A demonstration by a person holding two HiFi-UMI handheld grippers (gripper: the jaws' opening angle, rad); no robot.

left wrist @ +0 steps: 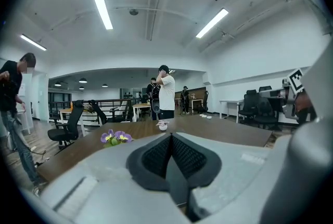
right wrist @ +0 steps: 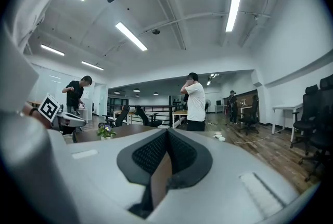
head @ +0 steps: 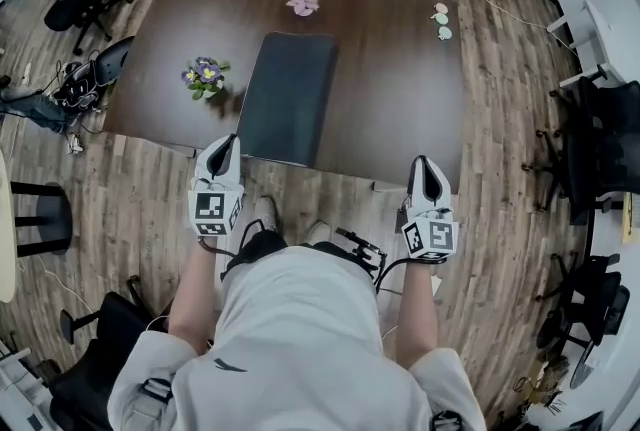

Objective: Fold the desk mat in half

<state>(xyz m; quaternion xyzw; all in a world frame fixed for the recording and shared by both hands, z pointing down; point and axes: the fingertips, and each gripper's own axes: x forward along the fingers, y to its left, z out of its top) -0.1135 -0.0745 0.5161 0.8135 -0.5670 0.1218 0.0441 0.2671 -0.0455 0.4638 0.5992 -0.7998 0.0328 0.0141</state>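
Desk mat (head: pixel 287 97) at table (head: pixel 390 69) edge, left hand-held gripper (head: pixel 232 139) closed, right hand-held gripper (head: pixel 421 161) closed

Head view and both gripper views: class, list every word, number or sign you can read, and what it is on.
No readable text anywhere.
Cubes of the left gripper and right gripper: black-and-white square patterns, no letters.
Person's white shirt, small dark logo: too small to read.

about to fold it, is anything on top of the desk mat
Nothing lies on the desk mat; its top is bare. The purple flowers and pink flower sit off it on the table. Whatever is beneath the mat is covered.
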